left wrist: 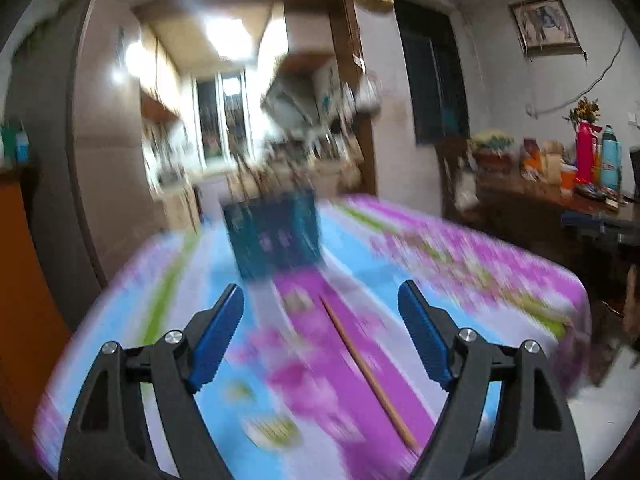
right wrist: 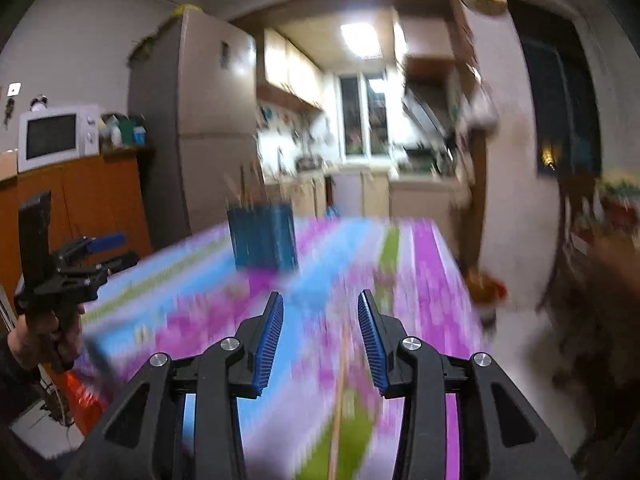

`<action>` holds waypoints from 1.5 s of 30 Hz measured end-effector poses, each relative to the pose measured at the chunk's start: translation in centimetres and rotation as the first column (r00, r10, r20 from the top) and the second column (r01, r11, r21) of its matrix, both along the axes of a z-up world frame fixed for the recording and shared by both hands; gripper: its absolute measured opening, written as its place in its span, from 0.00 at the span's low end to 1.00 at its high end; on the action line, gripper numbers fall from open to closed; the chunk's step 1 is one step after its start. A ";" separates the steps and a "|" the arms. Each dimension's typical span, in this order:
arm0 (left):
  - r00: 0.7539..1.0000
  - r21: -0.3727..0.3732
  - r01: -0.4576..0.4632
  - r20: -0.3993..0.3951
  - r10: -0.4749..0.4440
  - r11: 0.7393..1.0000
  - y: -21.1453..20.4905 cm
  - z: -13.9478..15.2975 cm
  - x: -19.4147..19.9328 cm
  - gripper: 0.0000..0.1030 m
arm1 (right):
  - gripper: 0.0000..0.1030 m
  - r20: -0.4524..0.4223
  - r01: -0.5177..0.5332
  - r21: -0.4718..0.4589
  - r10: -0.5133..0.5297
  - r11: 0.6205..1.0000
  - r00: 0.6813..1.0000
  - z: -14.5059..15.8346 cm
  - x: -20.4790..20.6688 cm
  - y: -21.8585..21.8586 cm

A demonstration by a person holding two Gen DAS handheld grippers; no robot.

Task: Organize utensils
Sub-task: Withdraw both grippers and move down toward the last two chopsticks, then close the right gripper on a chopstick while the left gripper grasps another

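A blue slotted utensil holder (left wrist: 276,232) stands at the far side of the table with several sticks poking out of its top; it also shows in the right wrist view (right wrist: 264,238). A single wooden chopstick (left wrist: 370,376) lies on the flowered tablecloth (left wrist: 460,264). My left gripper (left wrist: 320,300) is open and empty above the table, the chopstick between its fingers' lines. My right gripper (right wrist: 320,308) is open and empty, with the chopstick (right wrist: 338,400) on the cloth below it. The left gripper (right wrist: 100,254) also shows at the left of the right wrist view. Both views are motion-blurred.
A fridge (right wrist: 208,120) and an orange cabinet with a microwave (right wrist: 56,136) stand to the left. A kitchen lies behind the table. A side table (left wrist: 560,200) with bottles and clutter stands at the right. The table edge (right wrist: 460,264) drops off at the right.
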State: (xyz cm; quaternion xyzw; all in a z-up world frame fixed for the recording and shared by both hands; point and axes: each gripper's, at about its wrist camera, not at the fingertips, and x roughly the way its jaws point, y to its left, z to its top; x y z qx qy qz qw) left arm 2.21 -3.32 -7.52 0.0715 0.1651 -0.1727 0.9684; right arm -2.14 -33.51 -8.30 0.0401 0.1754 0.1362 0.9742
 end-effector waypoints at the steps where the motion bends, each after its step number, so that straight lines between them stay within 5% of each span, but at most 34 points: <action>1: 1.000 -0.001 -0.004 -0.018 0.004 1.000 -0.2 -1.1 -0.3 0.74 | 0.39 -0.018 0.010 -0.004 -0.010 1.000 1.000 -1.8 -0.9 -0.1; 5: 0.999 0.000 -0.014 -0.050 0.014 1.000 -0.7 -4.1 -1.4 0.74 | 0.37 -0.051 0.005 -0.011 -0.006 1.000 0.999 -5.4 -2.2 0.2; 11: 0.998 0.005 -0.041 -0.043 0.042 0.999 -1.4 -6.2 -2.6 0.74 | 0.15 -0.042 0.003 -0.045 -0.005 0.999 0.999 -7.0 -1.7 0.8; 19: 0.999 0.039 -0.024 -0.026 0.025 0.999 -3.3 -7.3 -3.2 0.69 | 0.15 -0.032 0.002 -0.039 -0.003 0.999 0.999 -7.9 -1.7 0.2; 31: 0.998 0.023 -0.022 -0.053 0.023 1.000 -3.8 -8.6 -2.8 0.26 | 0.07 -0.008 0.009 -0.018 -0.009 1.000 1.000 -8.2 -0.3 0.9; 45: 0.999 0.010 -0.045 -0.026 0.045 0.999 -4.0 -9.1 -3.5 0.25 | 0.09 -0.005 -0.016 -0.026 0.016 1.000 1.000 -8.1 -0.8 0.7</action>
